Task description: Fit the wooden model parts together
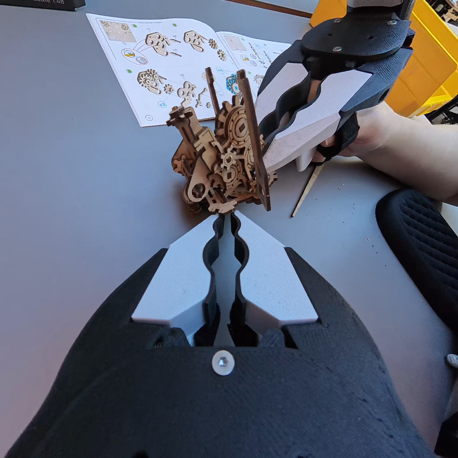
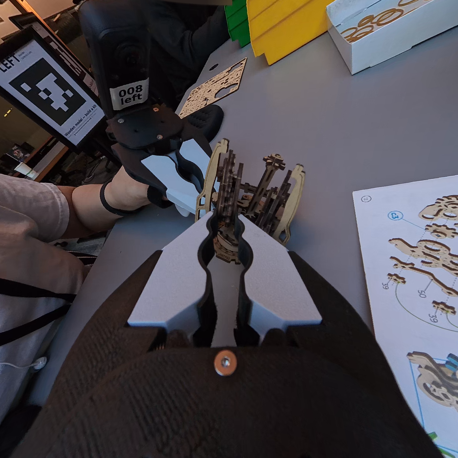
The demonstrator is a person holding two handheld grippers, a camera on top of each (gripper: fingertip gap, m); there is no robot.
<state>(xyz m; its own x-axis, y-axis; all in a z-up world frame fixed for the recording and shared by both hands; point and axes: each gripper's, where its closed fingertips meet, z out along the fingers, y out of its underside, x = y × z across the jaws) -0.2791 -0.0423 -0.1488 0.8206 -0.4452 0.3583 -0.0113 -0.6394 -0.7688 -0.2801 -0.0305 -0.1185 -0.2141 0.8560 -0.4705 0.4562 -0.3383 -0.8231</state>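
Observation:
A partly built wooden model (image 1: 223,153) of gears, levers and side plates stands tilted on the grey table (image 1: 74,198). My left gripper (image 1: 226,215) is shut on a small light tab at the model's near bottom edge. In the right wrist view the left gripper (image 2: 195,198) reaches the model (image 2: 260,193) from the left, behind a light side plate. My right gripper (image 2: 225,218) is shut on the model's gear stack. In the left wrist view the right gripper (image 1: 264,146) comes in from the upper right, against a dark side plate.
An open instruction booklet (image 1: 173,64) lies behind the model and also shows in the right wrist view (image 2: 409,285). A thin wooden strip (image 1: 307,188) lies to the right. A punched-out wooden sheet (image 2: 213,89), yellow bins (image 2: 285,27), a white box (image 2: 386,37) and a black mesh armrest (image 1: 421,247) are nearby. Left and right tips are no more than a few centimetres apart.

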